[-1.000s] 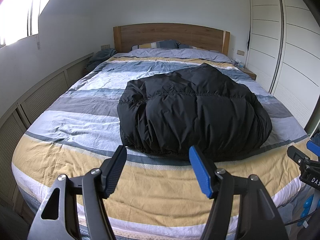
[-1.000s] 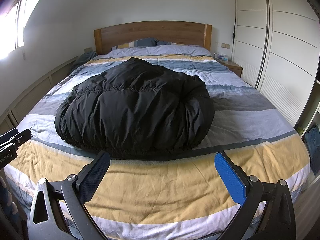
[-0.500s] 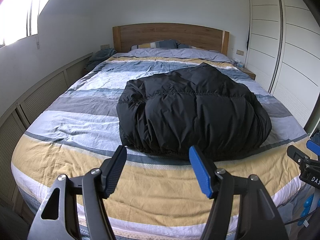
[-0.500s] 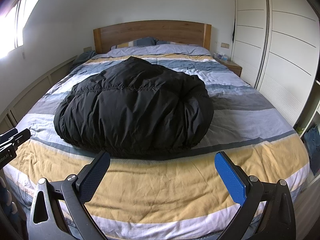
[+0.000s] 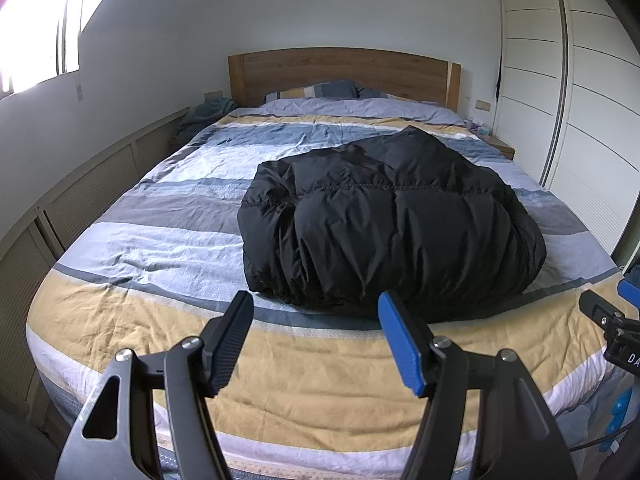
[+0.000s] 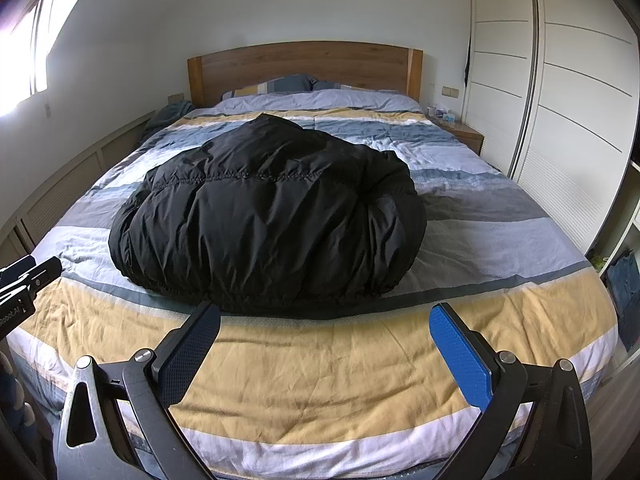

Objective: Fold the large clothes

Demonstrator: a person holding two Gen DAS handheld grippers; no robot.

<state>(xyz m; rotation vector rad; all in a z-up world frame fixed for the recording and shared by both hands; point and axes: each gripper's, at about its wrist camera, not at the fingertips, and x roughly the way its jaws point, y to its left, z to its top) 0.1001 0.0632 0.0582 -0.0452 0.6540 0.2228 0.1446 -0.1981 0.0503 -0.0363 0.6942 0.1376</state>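
Note:
A black puffer jacket [image 5: 392, 224] lies bunched in a thick bundle on the striped bed [image 5: 160, 216]; in the right wrist view the jacket [image 6: 272, 220] fills the bed's middle. My left gripper [image 5: 316, 308] hangs open over the yellow stripe at the foot of the bed, short of the jacket's near hem, with nothing between its fingers. My right gripper [image 6: 324, 320] is open wider, also over the yellow stripe and short of the hem, holding nothing. Each gripper shows at the edge of the other's view.
The wooden headboard [image 6: 304, 68] and pillows [image 6: 280, 85] are at the far end. White wardrobe doors [image 6: 568, 112] run along the right side, with a bedside table [image 6: 460, 132] near them. Slatted panels [image 5: 84, 196] line the left wall under a bright window.

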